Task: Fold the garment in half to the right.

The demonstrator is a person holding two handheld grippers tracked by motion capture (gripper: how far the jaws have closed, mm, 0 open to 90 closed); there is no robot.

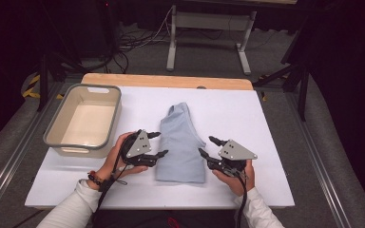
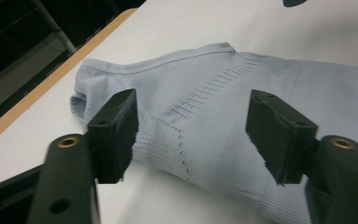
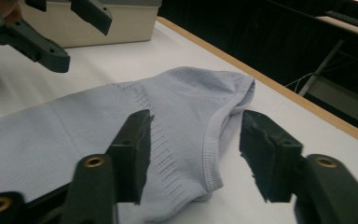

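A folded pale blue knit top [image 1: 181, 142] lies lengthwise on the white table [image 1: 247, 118], narrower at its far end. The left gripper [image 1: 158, 144] sits just beside its left edge, the right gripper [image 1: 208, 146] just beside its right edge — both with jaws apart, holding nothing. A beige plastic tub [image 1: 59, 121] with a grey rim stands at the table's left side.

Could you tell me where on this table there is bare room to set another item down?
Free: the white tabletop right of the light blue garment, and the far strip beyond it. Crowded: the left gripper, right gripper and beige bin.
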